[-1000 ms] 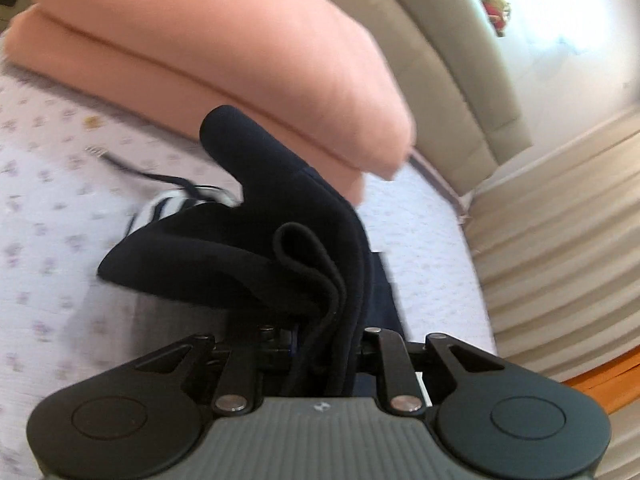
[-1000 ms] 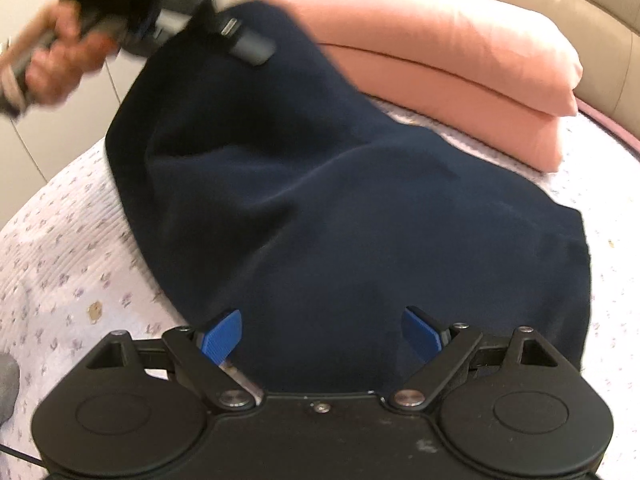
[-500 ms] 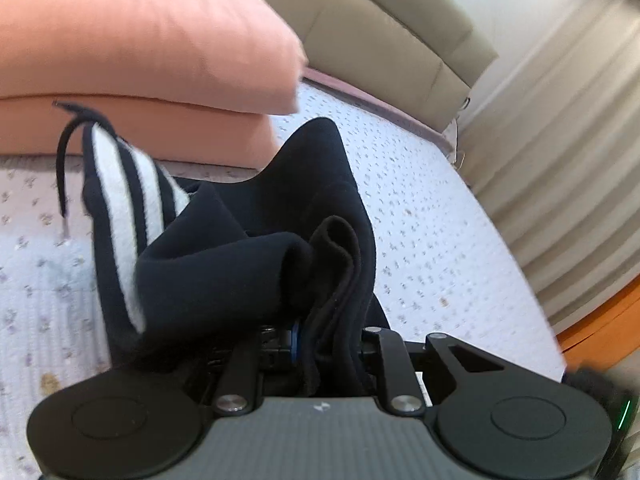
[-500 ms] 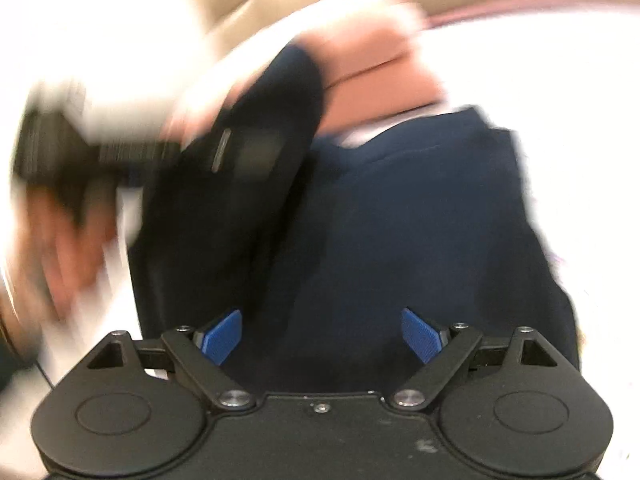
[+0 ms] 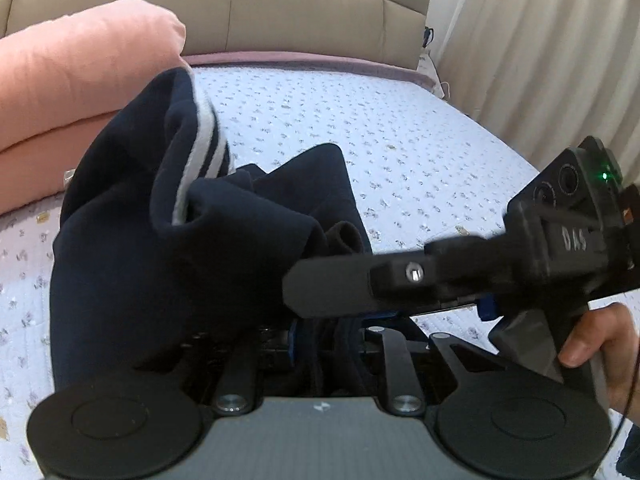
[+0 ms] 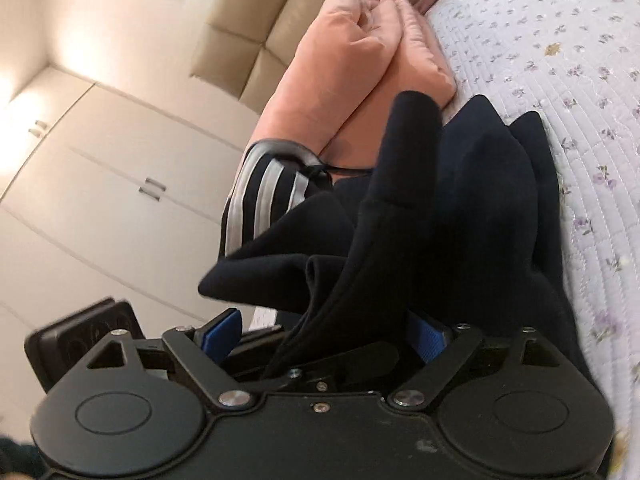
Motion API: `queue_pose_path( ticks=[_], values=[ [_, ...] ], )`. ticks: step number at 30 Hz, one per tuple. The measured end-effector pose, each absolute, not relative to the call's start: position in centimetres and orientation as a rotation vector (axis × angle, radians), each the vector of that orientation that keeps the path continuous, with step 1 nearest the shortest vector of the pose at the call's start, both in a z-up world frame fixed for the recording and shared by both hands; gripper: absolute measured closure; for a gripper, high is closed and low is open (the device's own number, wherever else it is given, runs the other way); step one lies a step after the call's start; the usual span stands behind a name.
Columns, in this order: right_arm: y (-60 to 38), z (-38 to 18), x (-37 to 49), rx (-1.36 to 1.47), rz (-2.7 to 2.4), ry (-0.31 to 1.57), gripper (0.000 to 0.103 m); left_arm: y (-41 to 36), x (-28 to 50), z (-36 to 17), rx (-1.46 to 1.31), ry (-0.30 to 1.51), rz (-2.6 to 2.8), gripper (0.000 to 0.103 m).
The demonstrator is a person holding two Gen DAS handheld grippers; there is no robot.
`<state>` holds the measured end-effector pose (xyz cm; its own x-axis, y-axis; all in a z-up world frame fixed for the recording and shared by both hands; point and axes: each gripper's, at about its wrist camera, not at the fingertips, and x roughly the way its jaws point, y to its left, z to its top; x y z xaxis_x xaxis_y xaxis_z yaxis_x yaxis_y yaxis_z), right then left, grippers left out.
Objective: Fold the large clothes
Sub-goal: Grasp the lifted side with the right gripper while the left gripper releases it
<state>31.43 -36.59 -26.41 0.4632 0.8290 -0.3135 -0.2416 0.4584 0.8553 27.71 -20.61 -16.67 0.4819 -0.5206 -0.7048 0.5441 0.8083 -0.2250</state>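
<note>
On the left, the left tool [image 5: 320,340] has a bunch of the dark navy garment [image 5: 168,248] between its jaws, which are opening now, so the cloth could slip out before it lies on the bed [image 5: 360,128]. On the right, the right tool [image 6: 324,336] stands wide around another fold of this garment and grips nothing. If both tools let go here, the garment may fall crumpled beside the pink pillows [image 5: 60,80].

Bunched navy garment [image 5: 168,264] with white stripes, on the floral bed.
</note>
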Motion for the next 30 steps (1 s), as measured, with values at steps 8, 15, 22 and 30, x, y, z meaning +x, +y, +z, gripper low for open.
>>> queue_pose_path(
  ticks=[8, 15, 22, 30],
  values=[
    [-34.2, -25.6, 33.7, 0.668, 0.748, 0.880, 0.000, -22.4, 26.6, -16.6, 0.110, 0.824, -0.628, 0.074],
    [-34.9, -24.7, 35.5, 0.779, 0.577, 0.799, 0.072, -19.1, 24.4, -12.9, 0.037, 0.814, -0.647, 0.047],
    [-37.6, -25.0, 39.3, 0.864, 0.596, 0.762, 0.074, -12.1, 21.8, -7.9, -0.022, 0.708, -0.561, 0.020],
    [-40.6, -29.7, 39.0, 1.069, 0.634, 0.871, 0.066, -7.9, 27.5, -15.1, -0.239, 0.938, -0.489, 0.033]
  ],
)
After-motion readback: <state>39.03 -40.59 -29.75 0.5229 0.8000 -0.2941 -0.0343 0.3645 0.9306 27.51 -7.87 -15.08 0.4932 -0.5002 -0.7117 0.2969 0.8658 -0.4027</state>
